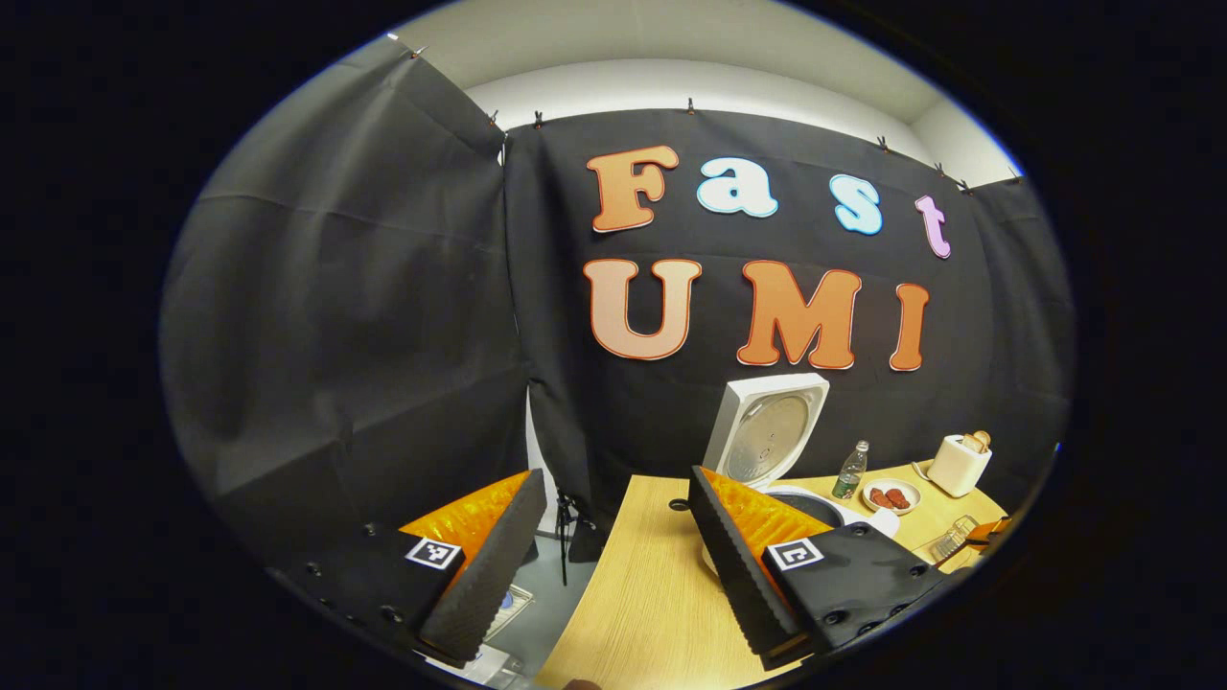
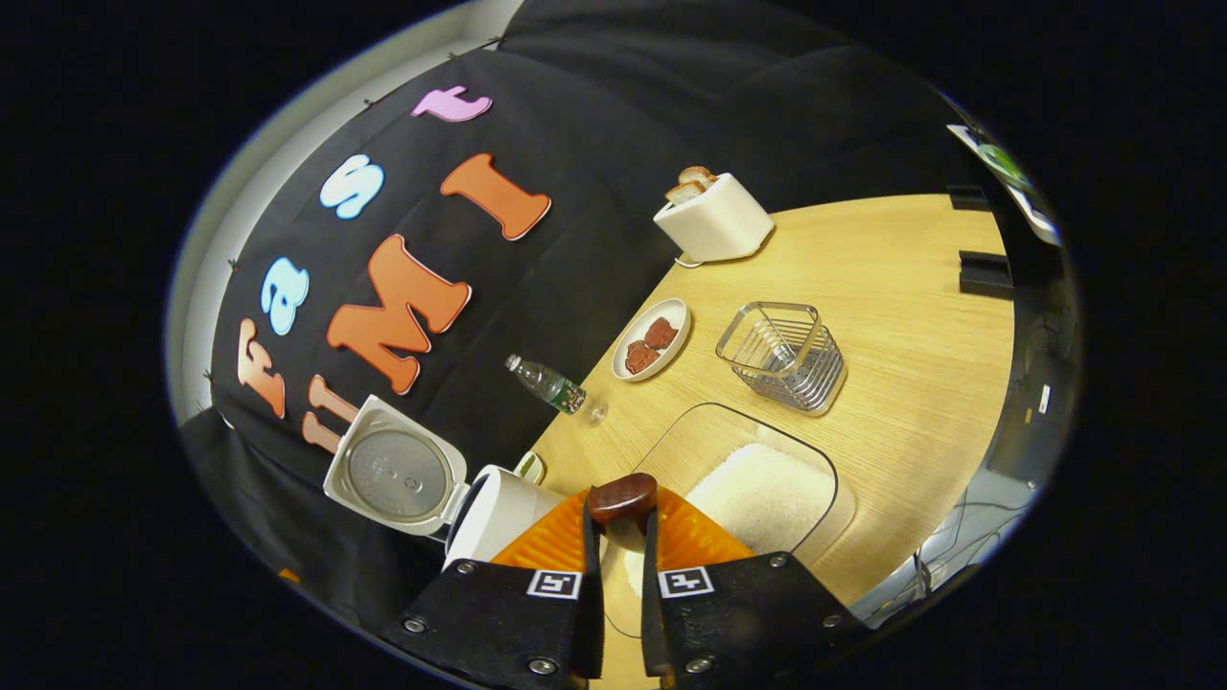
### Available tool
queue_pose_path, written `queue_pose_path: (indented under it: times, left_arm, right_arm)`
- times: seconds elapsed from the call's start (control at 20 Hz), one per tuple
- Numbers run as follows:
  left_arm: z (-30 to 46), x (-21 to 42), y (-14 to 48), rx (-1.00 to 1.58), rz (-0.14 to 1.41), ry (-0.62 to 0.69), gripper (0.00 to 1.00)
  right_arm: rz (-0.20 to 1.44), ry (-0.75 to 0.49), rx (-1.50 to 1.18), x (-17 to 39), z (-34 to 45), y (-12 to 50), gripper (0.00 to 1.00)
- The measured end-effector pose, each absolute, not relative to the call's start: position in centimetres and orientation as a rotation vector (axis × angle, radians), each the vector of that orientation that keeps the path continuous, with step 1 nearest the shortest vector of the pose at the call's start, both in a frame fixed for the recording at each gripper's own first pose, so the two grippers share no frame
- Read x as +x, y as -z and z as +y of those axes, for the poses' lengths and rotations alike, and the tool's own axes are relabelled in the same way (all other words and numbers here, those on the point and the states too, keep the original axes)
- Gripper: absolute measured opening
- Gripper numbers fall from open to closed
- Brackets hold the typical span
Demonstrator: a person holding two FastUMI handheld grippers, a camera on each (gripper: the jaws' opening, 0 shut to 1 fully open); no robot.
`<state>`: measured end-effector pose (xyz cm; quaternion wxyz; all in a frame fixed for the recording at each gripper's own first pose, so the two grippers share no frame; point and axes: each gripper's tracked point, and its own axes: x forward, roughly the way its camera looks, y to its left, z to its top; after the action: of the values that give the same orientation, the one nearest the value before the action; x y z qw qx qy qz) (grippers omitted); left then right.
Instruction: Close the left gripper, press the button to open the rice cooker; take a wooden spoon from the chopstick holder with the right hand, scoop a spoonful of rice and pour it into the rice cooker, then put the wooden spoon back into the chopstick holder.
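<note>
The white rice cooker point(image 1: 767, 436) stands on the table with its lid raised, beyond my left gripper point(image 1: 613, 565), which is open wide and holds nothing. In the right gripper view the cooker's body point(image 2: 498, 513) and open lid point(image 2: 398, 474) lie just left of my right gripper point(image 2: 621, 537). That gripper is shut on the wooden spoon point(image 2: 621, 498), whose dark brown end sticks up between the fingertips. The rest of the spoon is hidden. A clear tray of white rice point(image 2: 762, 498) sits just right of the fingers. The wire chopstick holder point(image 2: 786, 356) stands farther off.
Along the wall stand a water bottle point(image 2: 556, 386), a small plate with red pieces point(image 2: 652, 340) and a white toaster with bread point(image 2: 714, 220). The wooden table point(image 2: 911, 316) has bare room at the right. Its left edge point(image 1: 594, 575) drops to the floor.
</note>
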<state>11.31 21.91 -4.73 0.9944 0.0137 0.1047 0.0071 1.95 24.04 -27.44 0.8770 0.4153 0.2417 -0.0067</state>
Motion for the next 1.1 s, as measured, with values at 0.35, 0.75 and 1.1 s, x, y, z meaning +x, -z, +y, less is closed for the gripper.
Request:
queue_pose_path:
  times: [0.35,0.75,1.1]
  left_arm:
    - [20.5,11.5,4.1,0.022,0.194,-0.010,1.00]
    - [17.7,13.6,4.5,0.004,0.202,-0.023,1.00]
    - [15.5,15.6,4.9,-0.001,0.199,-0.039,1.00]
  right_arm:
    - [0.493,0.085,1.040,1.4,20.8,26.4,0.15]
    - [0.508,0.090,1.085,2.9,18.9,23.9,0.15]
    - [0.526,0.081,1.206,4.3,18.3,21.8,0.15]
